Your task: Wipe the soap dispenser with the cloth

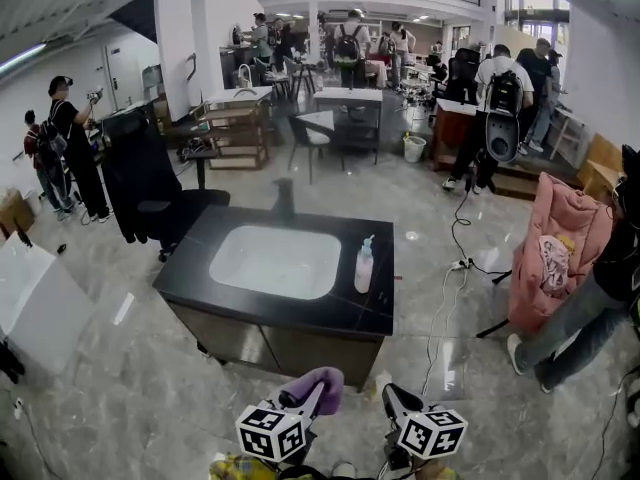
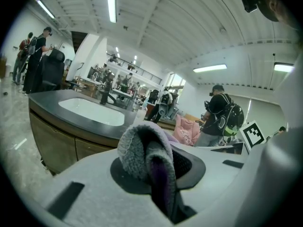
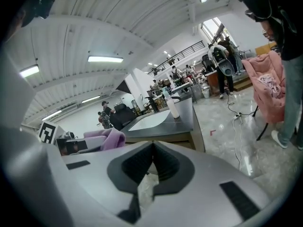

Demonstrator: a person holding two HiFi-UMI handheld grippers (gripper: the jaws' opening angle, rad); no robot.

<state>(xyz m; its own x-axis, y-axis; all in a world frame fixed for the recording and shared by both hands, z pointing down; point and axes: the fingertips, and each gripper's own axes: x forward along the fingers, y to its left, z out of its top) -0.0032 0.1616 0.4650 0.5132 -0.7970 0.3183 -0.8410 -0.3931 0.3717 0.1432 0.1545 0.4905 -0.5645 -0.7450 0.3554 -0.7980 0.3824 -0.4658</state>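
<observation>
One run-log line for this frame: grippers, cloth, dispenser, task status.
left gripper: shut on purple cloth | right gripper: jaws shut, empty | soap dispenser: upright on counter beside basin, untouched | wipe: not started

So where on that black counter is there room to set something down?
The front strip of the countertop before the basin is bare, as is the left strip. Tightest is right of the basin, where the soap dispenser stands.

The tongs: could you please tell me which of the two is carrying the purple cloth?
The left tongs, at the head view's left: the purple cloth is clamped in them, whereas the right tongs are shut and empty.
</observation>
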